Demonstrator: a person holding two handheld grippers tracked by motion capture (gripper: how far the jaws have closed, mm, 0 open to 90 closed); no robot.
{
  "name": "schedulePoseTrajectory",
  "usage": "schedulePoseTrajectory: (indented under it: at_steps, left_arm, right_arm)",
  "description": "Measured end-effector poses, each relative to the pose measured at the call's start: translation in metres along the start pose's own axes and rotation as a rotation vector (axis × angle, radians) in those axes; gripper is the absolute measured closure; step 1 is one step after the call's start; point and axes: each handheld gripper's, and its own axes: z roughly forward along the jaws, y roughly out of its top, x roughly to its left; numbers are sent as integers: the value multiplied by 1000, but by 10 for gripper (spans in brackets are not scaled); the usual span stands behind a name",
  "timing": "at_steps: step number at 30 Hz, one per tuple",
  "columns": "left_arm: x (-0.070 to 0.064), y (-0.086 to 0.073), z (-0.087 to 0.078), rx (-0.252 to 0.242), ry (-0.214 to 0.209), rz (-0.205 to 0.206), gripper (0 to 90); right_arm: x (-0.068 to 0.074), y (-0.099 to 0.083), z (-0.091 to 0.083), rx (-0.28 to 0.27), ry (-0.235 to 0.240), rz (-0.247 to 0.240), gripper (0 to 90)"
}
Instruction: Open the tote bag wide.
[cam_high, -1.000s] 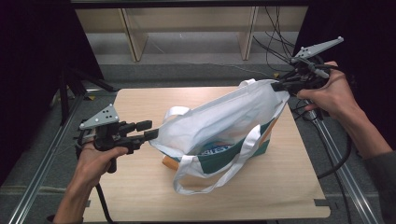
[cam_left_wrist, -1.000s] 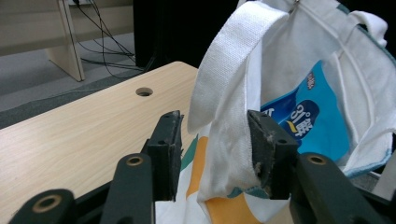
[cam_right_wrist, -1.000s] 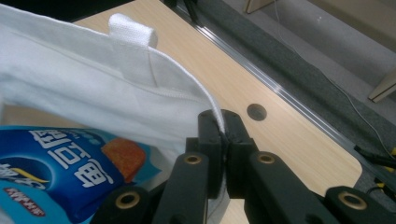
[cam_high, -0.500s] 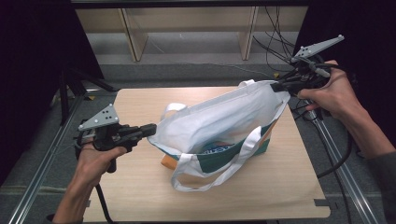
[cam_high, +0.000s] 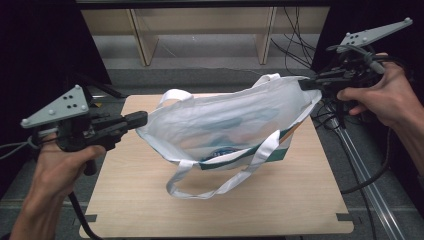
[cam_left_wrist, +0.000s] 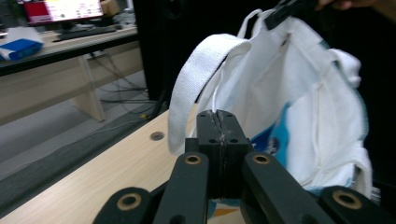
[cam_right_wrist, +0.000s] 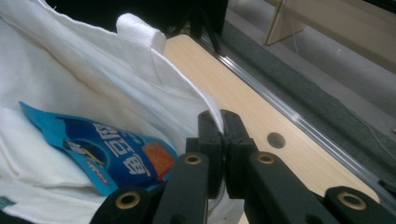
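Now, change: the tote bag (cam_high: 235, 125) is pulled wider than half a second back, its mouth drawn into a long opening between the two grippers
Left gripper (cam_high: 141, 120): further out to the left than before, jaws clenched on the bag's rim beside a white handle strap (cam_left_wrist: 196, 79)
Right gripper (cam_high: 306, 85): much where it was, jaws pinched tight on the opposite rim, up by the far right corner
Bag: lifted at both ends, belly sagging onto the middle of the table, a second strap (cam_high: 220, 187) looping loose on the wood in front
Inside: a blue snack packet (cam_right_wrist: 107, 154) lies against the white lining
Surface: pale wooden table top (cam_high: 260, 210), round holes near the edge (cam_right_wrist: 276, 139)
Room: dark surround, wooden shelving (cam_high: 200, 30) behind, cables (cam_high: 295, 47) trailing on the grey floor, a desk with a screen (cam_left_wrist: 60, 9) off to one side
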Motion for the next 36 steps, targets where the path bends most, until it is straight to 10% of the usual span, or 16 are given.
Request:
schedulePoseTrajectory:
  at_steps: [6, 12, 20, 36]
  left_arm:
    - [3, 0, 8, 6, -26, -38, 890]
    - [28, -24, 42, 43, -11, -113, 889]
    - [44, -29, 61, 50, 25, -108, 884]
    - [42, -96, 82, 169, -34, -131, 878]
  right_arm:
    - [-2, -3, -9, 28, 40, 28, 889]
    - [-19, -22, 23, 120, -7, 67, 888]
    - [-39, -22, 50, 123, -68, 100, 887]
    - [-34, -58, 74, 153, -52, 83, 887]
